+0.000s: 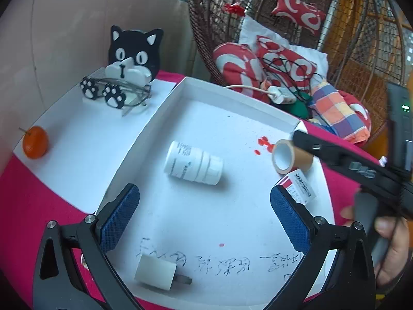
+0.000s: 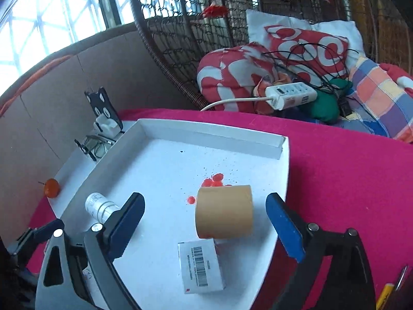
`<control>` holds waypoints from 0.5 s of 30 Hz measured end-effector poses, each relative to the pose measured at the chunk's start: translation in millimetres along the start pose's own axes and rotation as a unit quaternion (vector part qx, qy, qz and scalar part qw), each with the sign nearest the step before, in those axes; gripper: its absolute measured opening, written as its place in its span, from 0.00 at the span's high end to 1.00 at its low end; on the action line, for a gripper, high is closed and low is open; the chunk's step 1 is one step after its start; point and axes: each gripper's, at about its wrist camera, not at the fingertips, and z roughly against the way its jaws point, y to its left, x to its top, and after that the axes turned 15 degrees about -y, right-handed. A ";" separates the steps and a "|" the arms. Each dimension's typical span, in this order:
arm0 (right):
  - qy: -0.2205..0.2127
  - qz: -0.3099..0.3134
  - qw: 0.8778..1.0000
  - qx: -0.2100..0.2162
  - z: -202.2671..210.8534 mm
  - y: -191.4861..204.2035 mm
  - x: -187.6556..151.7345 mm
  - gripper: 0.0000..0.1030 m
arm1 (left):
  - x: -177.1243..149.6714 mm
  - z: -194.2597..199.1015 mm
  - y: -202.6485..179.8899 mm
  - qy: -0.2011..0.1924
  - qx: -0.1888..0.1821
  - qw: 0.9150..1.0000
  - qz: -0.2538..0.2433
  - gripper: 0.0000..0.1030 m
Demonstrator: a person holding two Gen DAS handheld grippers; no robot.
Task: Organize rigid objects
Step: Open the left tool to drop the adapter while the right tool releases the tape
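White bottle (image 1: 193, 164), tape roll (image 2: 224, 211) and small box (image 2: 202, 268) lie loose in the tray (image 1: 232, 95), apparently just collected; left claw (image 1: 205, 222) and right claw (image 2: 206, 228) gape empty

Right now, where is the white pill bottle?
The white pill bottle lies on its side in the white tray, left of the tape roll in the left wrist view.

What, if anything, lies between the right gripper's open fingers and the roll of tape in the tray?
Nothing visible. The right gripper is open with the tape roll lying free just ahead; the small barcode box lies nearer the camera, below the roll.
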 end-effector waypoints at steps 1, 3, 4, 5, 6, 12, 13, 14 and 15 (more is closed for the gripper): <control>-0.007 -0.003 1.000 0.001 5.7 -0.4 0.5 0.03 | -0.8 0.0 0.8 0.001 0.005 1.000 -0.001 0.01; -0.019 0.001 1.000 0.001 15.6 1.2 0.9 0.00 | -3.3 2.3 -0.3 0.000 0.014 1.000 -0.006 0.01; -0.024 0.004 1.000 0.001 20.8 2.4 1.3 0.00 | -4.0 3.8 -1.0 -0.001 0.017 1.000 -0.008 0.01; -0.029 0.006 1.000 0.002 26.8 3.5 1.6 0.00 | -4.2 5.1 -1.5 -0.001 0.020 1.000 -0.010 0.01; -0.035 0.008 0.999 0.003 33.6 4.4 1.8 0.00 | -4.8 6.8 -2.5 -0.001 0.021 1.000 -0.010 0.01; -0.081 -0.010 0.996 0.025 77.6 1.3 4.6 0.00 | -5.2 17.1 -13.0 -0.007 0.024 0.999 -0.023 0.01; -0.090 -0.013 0.995 0.027 85.3 0.3 5.3 0.00 | -4.7 18.9 -15.2 -0.008 0.023 0.999 -0.025 0.01; -0.106 -0.019 0.994 0.030 97.8 -1.9 7.0 0.00 | -4.2 20.8 -17.3 -0.009 0.023 0.999 -0.028 0.01; -0.117 -0.023 0.992 0.030 105.4 -3.4 8.3 0.00 | -3.9 23.3 -20.1 -0.011 0.022 0.999 -0.031 0.01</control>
